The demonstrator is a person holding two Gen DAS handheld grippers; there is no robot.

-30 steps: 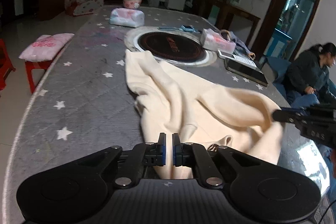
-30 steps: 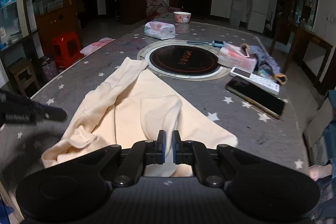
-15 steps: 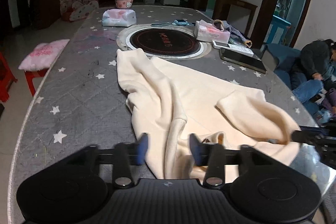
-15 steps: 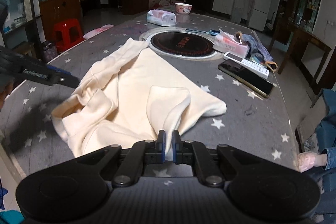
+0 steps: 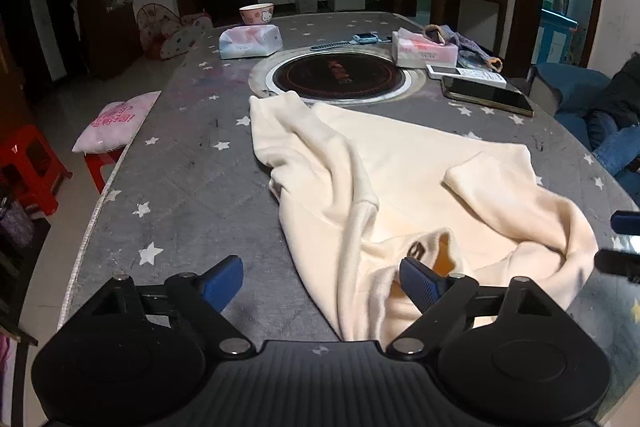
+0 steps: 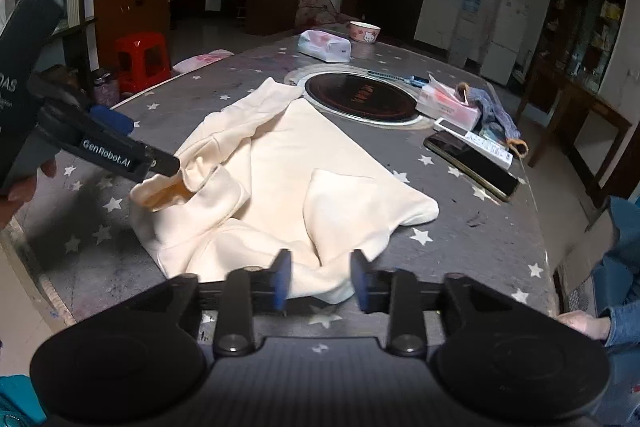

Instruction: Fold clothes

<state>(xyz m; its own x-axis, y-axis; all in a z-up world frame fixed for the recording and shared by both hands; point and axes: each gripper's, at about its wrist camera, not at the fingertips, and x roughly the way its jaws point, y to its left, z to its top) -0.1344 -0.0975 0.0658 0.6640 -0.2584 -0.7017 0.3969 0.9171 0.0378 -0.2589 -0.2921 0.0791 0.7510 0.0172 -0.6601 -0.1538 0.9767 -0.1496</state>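
Left wrist view: the left gripper (image 5: pixel 322 277) is spread wide, holding nothing; its blue pads (image 5: pixel 418 283) stand well apart, the right pad just beside the collar of the cream garment (image 5: pixel 400 179), the left pad over bare table (image 5: pixel 180 167). The garment lies rumpled on the grey star-print table, running from 6 o'clock up toward 12, its far edge touching the rim of the round cooktop (image 5: pixel 338 75). A sleeve is folded over at 3 o'clock. At the 3 o'clock edge the tips of the right gripper (image 5: pixel 618 243) show beside the garment's corner. Beyond the cooktop, a tissue pack (image 5: pixel 250 41) and a bowl (image 5: pixel 256 14) sit at 11 o'clock, a watch (image 5: pixel 356 41) at 12, a second tissue box (image 5: pixel 424 49) and a phone (image 5: pixel 486 95) at 1 to 2 o'clock. A pink cushion (image 5: pixel 116 121) on a red stool (image 5: pixel 30 167) lies off the table at 9 o'clock.

Right wrist view: the right gripper (image 6: pixel 320 281) is released, its fingers parted above the garment's (image 6: pixel 296 163) near hem at 6 o'clock, gripping nothing. At 9 o'clock the left gripper (image 6: pixel 160 161) reaches in, one finger touching a raised fold at the collar. The phone (image 6: pixel 470 165) lies at 2 o'clock, the cooktop (image 6: pixel 360 99) at 12.
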